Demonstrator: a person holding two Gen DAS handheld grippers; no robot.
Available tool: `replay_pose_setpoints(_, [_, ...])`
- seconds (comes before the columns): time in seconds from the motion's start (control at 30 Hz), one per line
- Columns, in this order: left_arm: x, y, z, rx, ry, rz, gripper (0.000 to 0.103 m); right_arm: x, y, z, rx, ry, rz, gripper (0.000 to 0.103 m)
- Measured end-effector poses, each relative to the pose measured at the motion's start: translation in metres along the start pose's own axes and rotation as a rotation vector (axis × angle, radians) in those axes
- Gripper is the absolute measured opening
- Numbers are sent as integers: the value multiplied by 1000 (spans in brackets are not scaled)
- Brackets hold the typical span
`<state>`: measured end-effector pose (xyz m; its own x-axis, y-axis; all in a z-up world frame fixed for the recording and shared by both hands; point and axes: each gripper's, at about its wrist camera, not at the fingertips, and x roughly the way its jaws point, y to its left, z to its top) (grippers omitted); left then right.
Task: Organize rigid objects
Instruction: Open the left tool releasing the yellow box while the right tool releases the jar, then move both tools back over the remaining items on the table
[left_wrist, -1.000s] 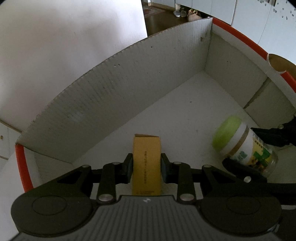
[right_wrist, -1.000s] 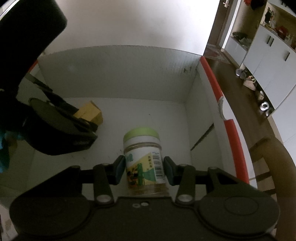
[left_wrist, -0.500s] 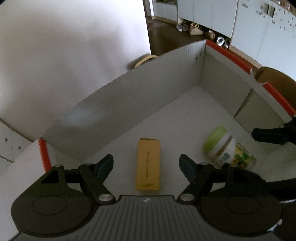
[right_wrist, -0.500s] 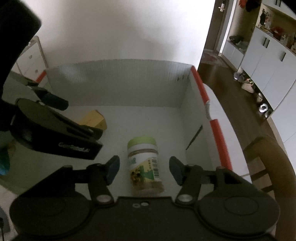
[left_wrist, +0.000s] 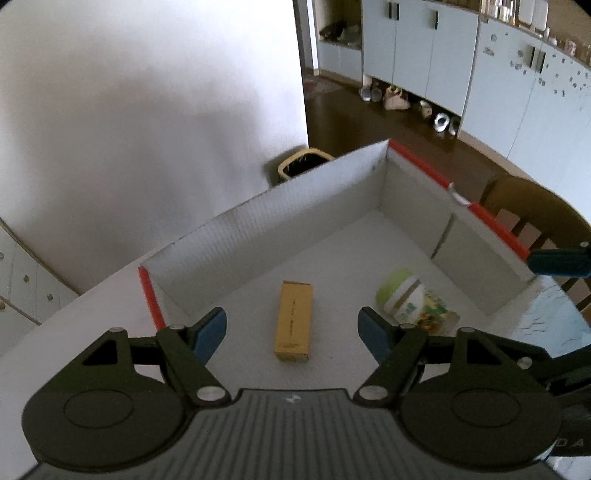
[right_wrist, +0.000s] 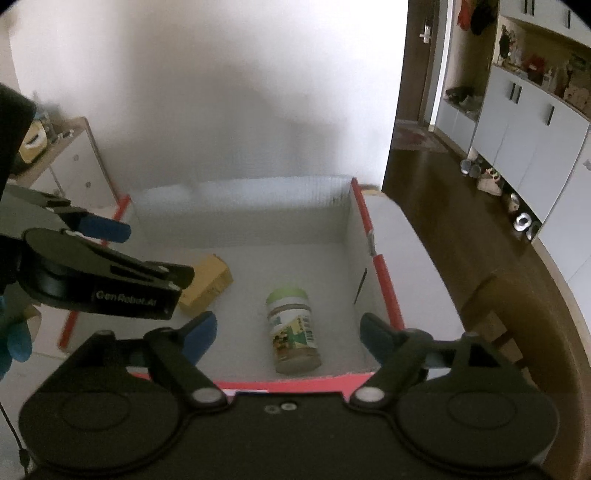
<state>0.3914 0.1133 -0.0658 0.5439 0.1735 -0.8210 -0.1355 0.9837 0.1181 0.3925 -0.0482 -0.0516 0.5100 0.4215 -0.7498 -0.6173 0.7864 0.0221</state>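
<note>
Both of your claws hang empty above a white cardboard box (left_wrist: 321, 206) with red-edged rims, which seems to sit on a pale table, though little of that surface shows. Your left claw (left_wrist: 291, 328) stands wide apart with nothing between its blue pads; its jaws have just been opening. Directly below and ahead of it, a slim yellow carton (left_wrist: 293, 321) lies flat on the box floor, its long axis running straight away from the claw, in line with the gap. Your right claw (right_wrist: 286, 332) is equally spread and has also just been opening, holding nothing. Beneath it, a jar with a green lid (right_wrist: 291, 328) lies on its side, lid end pointing away from you, close to the right-hand wall. Carton and jar lie apart, each nearer its own claw.
</note>
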Motion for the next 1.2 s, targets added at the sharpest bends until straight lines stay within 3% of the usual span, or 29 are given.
replay_pose_setpoints(0.47, [-87, -8, -34, -24, -109, -54, 78, -86, 9, -24, 18, -125, 26, 87])
replay_pose_setpoints(0.7, [-124, -7, -57, -33, -145, -68, 78, -119, 18, -42, 6, -177, 32, 94])
replay_pose_setpoints(1.2, [-179, -18, -116, -38, -236, -114, 85, -170, 26, -106, 10, -229, 58, 98])
